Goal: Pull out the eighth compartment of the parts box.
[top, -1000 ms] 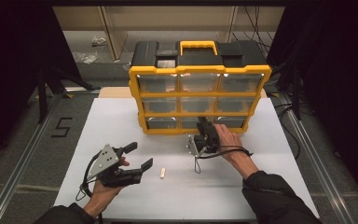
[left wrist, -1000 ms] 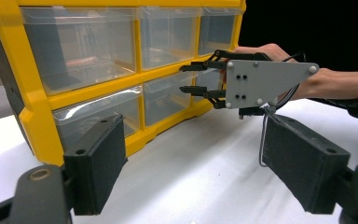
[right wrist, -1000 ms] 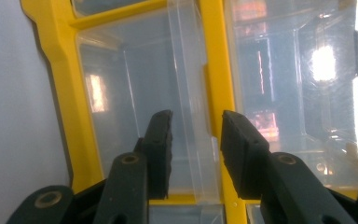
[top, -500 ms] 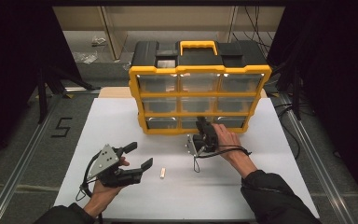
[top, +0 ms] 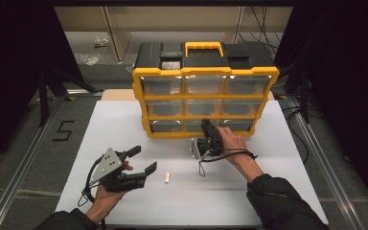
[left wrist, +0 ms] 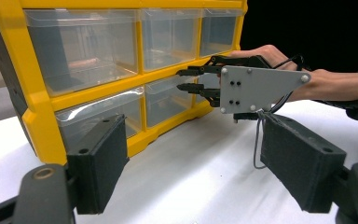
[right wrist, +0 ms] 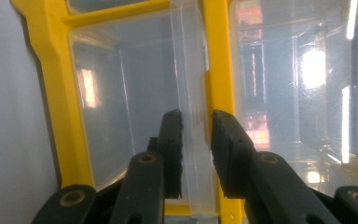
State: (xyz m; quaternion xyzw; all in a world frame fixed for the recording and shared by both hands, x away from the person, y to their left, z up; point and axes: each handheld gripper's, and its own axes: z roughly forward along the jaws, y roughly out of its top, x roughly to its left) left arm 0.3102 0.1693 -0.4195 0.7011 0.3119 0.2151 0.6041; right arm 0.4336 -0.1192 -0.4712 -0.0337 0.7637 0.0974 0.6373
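A yellow organiser (top: 206,72) with clear drawers stands upright at the back of the white table. My right gripper (top: 206,125) reaches the bottom middle drawer (top: 195,125). Its jaws have just been closing, and its pads (right wrist: 172,135) now press the drawer's clear handle lip (right wrist: 193,93) from both sides. From the left gripper view, the right gripper (left wrist: 182,80) pokes at that drawer (left wrist: 165,100). My left gripper (top: 144,159) rests low at the front left, open with nothing between its jaws (left wrist: 193,135). A small pale piece (top: 167,178) lies on the table just right of it.
The white table top (top: 124,124) lies open on both sides of the organiser. A dark floor with metal rails (top: 28,158) borders it at the left. A black cable (top: 201,165) loops down from the right gripper.
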